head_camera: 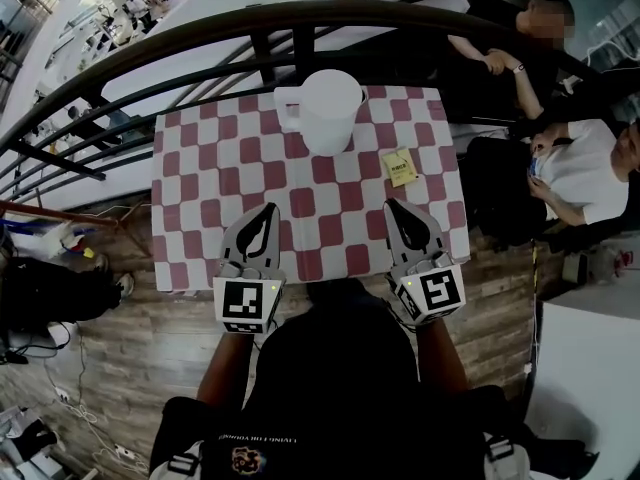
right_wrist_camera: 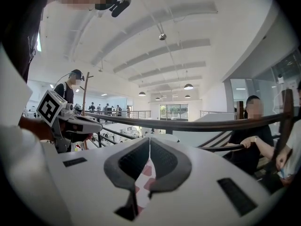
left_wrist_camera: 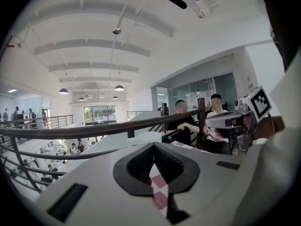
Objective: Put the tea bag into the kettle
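Note:
A white kettle [head_camera: 327, 109] with a closed lid stands at the far middle of the red-and-white checked table [head_camera: 200, 178]. To its right, a yellow tea bag [head_camera: 400, 168] lies flat on the cloth. My left gripper [head_camera: 269, 210] hovers over the near left of the table, shut and empty. Over the near right part my right gripper [head_camera: 391, 205] is likewise shut with nothing in it, a short way nearer than the tea bag. In the left gripper view the jaws [left_wrist_camera: 153, 147] meet at the tips; the right gripper view shows the same [right_wrist_camera: 149, 142]. The kettle lid [left_wrist_camera: 149, 136] peeks above the jaws.
A dark curved railing [head_camera: 250, 28] runs just behind the table. Two seated people [head_camera: 570, 168] are to the right of the table. The floor [head_camera: 140, 348] around is wood planks, with cables and bags at the left.

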A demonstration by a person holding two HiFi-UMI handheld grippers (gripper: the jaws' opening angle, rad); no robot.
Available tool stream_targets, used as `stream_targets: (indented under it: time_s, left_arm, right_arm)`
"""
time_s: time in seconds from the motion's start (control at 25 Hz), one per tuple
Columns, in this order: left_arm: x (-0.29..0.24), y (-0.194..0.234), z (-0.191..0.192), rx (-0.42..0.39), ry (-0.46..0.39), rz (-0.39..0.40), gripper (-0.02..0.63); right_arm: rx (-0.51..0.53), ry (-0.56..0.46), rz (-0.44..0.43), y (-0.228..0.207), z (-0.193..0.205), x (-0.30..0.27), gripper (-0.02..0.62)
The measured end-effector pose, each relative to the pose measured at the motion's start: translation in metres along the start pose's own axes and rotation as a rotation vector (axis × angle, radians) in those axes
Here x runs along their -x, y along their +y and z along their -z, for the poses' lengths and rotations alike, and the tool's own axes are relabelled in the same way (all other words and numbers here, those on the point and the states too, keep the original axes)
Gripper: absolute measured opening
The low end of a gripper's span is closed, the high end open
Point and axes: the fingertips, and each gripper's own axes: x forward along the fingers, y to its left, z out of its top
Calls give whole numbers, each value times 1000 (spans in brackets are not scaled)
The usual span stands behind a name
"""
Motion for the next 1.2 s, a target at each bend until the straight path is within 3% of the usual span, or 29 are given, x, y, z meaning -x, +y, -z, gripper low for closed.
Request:
stream_targets:
  time_s: [0.48, 0.76, 1.2]
  left_arm:
    - [-56, 37, -17, 5, -16, -29, 6]
    - [-102, 51, -19, -38, 11, -28, 5]
    - [-165, 84, -21, -25, 49, -45, 5]
  right_arm:
    - [29, -15, -24, -30, -11, -62, 17]
    - [34, -19, -53, -47, -19, -104, 17]
    - [46, 24, -68, -73, -9, -157, 17]
